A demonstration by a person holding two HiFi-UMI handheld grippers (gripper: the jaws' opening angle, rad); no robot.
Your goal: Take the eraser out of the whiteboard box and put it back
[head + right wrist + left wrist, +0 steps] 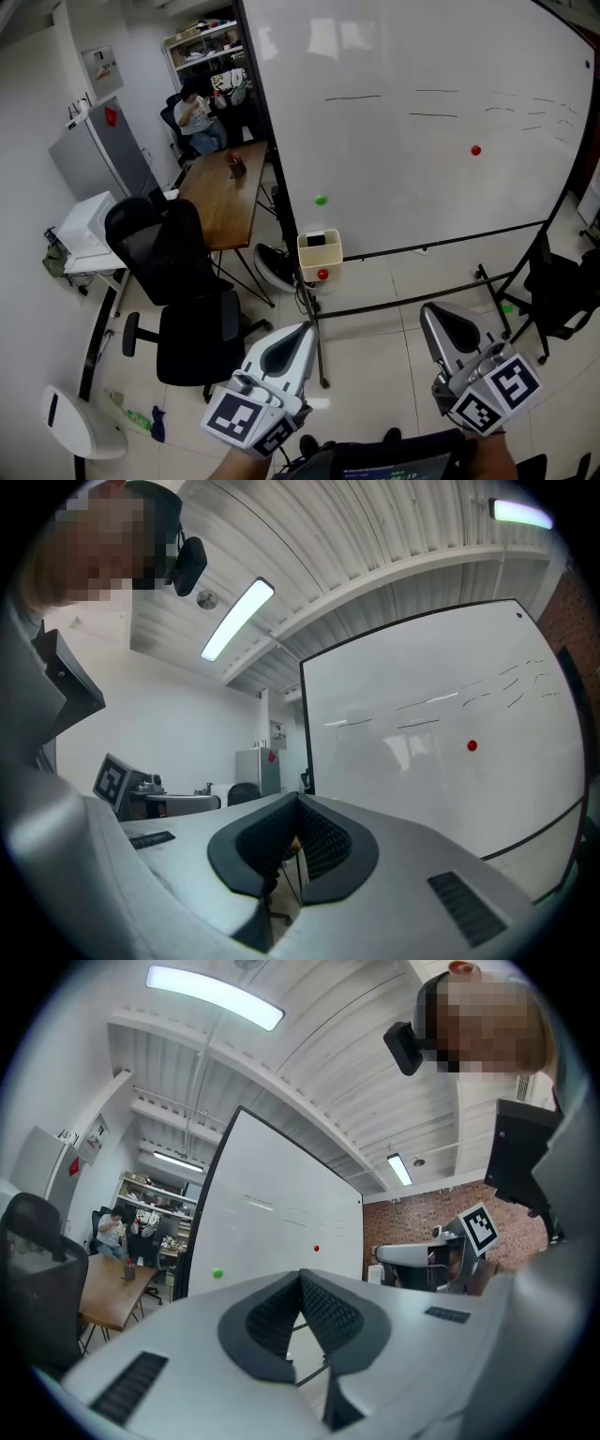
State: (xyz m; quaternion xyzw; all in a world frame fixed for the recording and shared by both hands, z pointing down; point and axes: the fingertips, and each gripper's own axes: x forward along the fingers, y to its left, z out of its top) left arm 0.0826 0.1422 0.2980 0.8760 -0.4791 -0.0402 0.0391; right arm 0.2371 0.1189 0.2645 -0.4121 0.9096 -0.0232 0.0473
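Left tool (307,328), at seven o'clock in the head view, has its ribbed dark pads pressed together at the tip with nothing between them. Its shell is smooth pale grey plastic. Out at nine o'clock stands a black office chair (178,281) with a mesh back. Past it, at eleven o'clock, is a long brown wooden surface (225,197).

Near dead centre hangs the whiteboard box (320,258), a small cream open-topped tub, plastic by the look of it. It sits at the lower left edge of the whiteboard (422,122) and has a round red dot (322,274) on its front. A dark flat block shows in its mouth, most likely the eraser (317,240), though it is too small to be sure.

The board itself is glossy white in a thin black frame on a tubular stand. It carries a green magnet (321,200) just above the box and a few faint strokes up at one o'clock.

Right tool (429,314), at five o'clock, is likewise closed on nothing. Both tools are well apart from the box.

My reading is that the eraser sits in the box and neither tool is near it. So either the whole job lies ahead or it is finished; the pictures don't say which.
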